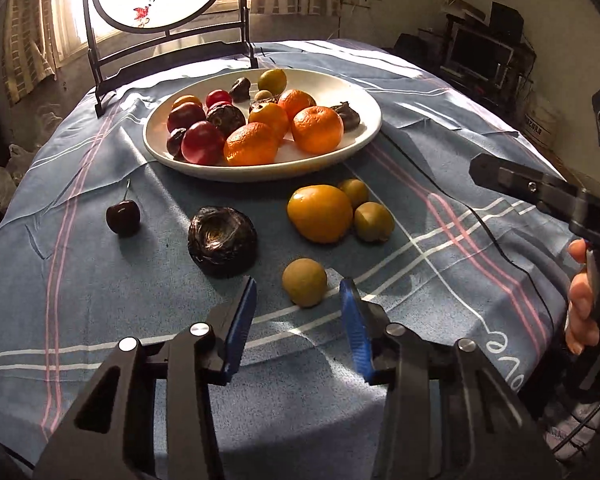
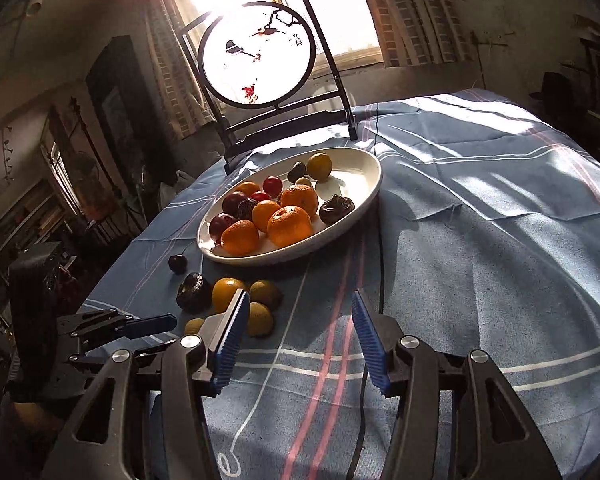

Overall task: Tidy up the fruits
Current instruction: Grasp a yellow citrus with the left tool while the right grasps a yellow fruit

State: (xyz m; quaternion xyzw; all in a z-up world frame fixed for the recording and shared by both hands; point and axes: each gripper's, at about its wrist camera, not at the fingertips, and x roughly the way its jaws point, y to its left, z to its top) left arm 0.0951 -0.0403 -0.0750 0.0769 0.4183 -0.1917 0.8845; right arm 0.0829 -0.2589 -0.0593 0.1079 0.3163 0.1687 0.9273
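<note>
Six fruits sit loose on the blue cloth [image 1: 100, 280], near side of the white plate [image 1: 364, 136]: a cherry [image 1: 123, 217] off to the left, a dark wrinkly fruit [image 1: 222, 235] beside it, an orange [image 1: 319, 213] with two greenish-brown little ones touching it [image 1: 353, 192] [image 1: 373, 222], and one more small brown fruit [image 1: 304, 281] closest to the camera. The plate's already pretty loaded: mandarins [image 1: 317, 129], red plums [image 1: 203, 141], a few dark shrivelled ones, and a yellow-green fruit at the back [image 1: 272, 79].

The left gripper [image 1: 298, 312] has its blue fingers spread wide with nothing in them, and that nearest brown fruit sits just ahead of the gap, not touching either pad. The right gripper [image 2: 300, 330] is wide open too, empty, hovering over bare cloth to the right of the loose pile. Its left finger covers part of the orange in that view, so hard to say how close it really is.

A round painted screen [image 2: 258, 52] stands behind the plate by the window.
</note>
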